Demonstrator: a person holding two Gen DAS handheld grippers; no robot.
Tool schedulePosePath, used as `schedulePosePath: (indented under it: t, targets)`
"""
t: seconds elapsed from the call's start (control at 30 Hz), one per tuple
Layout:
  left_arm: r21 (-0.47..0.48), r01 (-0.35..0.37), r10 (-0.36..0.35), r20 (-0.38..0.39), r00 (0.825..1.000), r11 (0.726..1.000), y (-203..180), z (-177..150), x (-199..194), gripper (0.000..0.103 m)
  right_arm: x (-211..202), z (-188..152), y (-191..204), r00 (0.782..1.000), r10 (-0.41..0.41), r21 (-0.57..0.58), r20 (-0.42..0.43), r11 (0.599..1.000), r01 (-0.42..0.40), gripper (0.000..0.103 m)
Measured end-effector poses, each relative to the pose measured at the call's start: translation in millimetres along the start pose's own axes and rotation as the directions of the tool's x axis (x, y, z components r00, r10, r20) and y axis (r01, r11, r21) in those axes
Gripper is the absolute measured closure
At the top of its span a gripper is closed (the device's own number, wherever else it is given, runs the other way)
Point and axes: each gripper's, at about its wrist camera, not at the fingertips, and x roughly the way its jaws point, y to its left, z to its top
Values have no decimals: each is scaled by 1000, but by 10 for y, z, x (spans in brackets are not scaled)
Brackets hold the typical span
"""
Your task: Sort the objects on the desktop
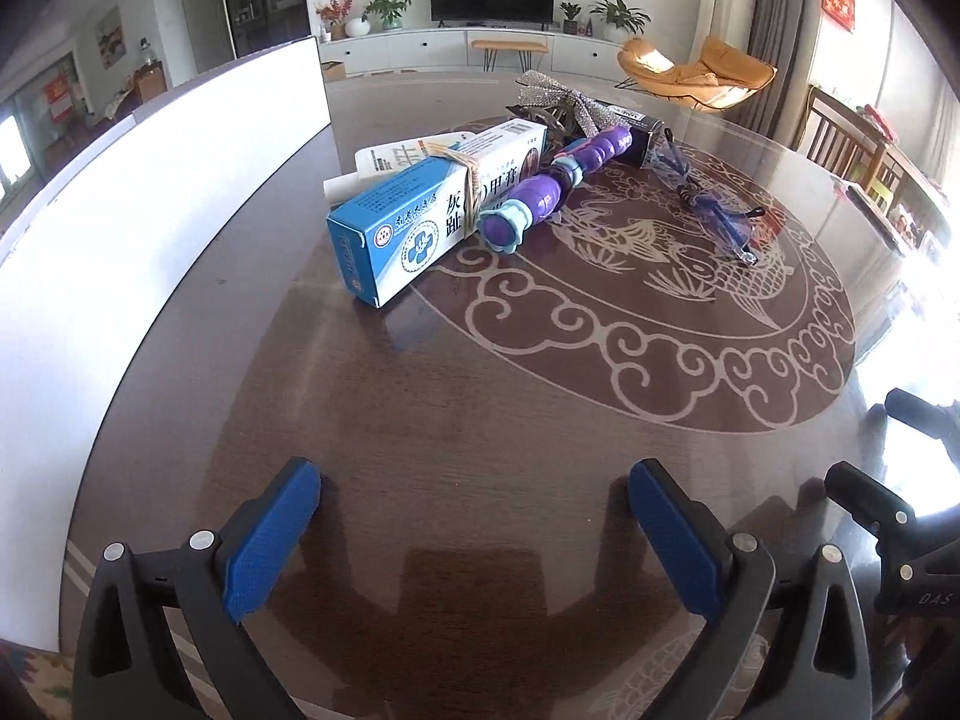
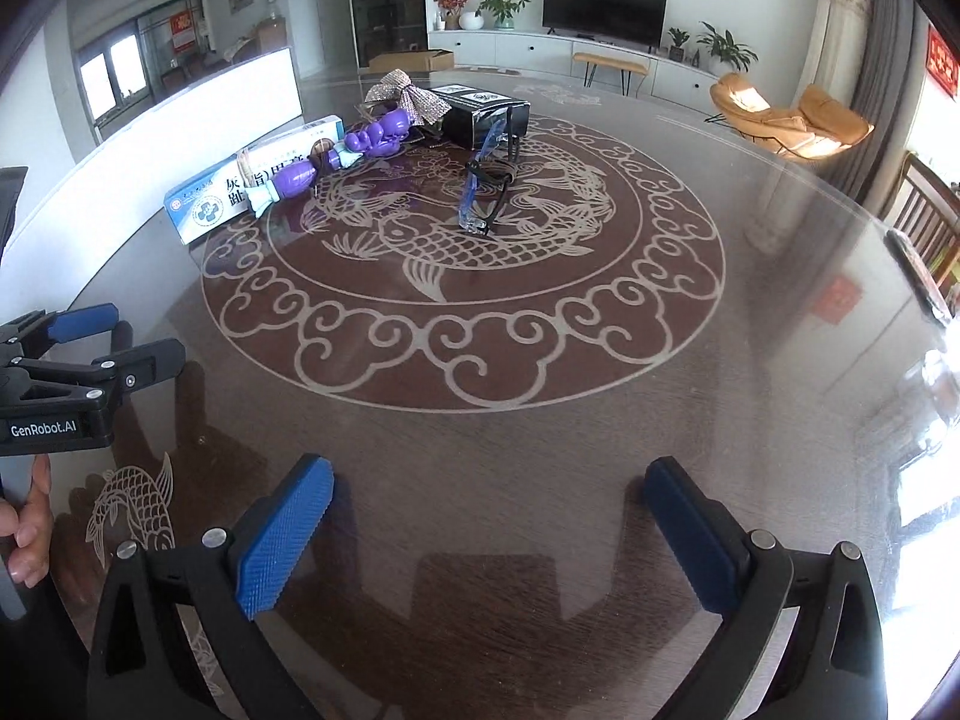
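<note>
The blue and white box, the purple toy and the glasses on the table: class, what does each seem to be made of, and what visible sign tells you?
Blue and white box: printed cardboard, slightly glossy; folded end flap and sharp creases.
Purple toy: moulded plastic, probably; smooth shiny rounded segments.
Glasses: translucent blue plastic frame, likely; light passes through the arms.

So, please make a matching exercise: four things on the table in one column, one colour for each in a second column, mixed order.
Things:
1. medicine box
2. toy
3. bow
4. case

Colours:
A. black
B. purple
C. silver, glittery
D. blue and white

Pairs: 1-D, 2-B, 3-C, 4-A
</note>
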Motion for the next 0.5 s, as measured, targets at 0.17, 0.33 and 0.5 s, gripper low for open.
schedulePosePath:
  t: [0.17,0.33,0.5]
  targets:
    - [-2,-1,1,3,1000,1000,-8,7,20,0,0,0,-2,1000,0,0,0,1000,0,0]
    - [-2,-1,1,4,1000,1000,-7,9,22,0,0,0,-4,1000,0,0,0,1000,0,0]
    - [-1,-1,1,3,1000,1000,-7,7,23,0,0,0,-5,1000,0,0,0,1000,0,0]
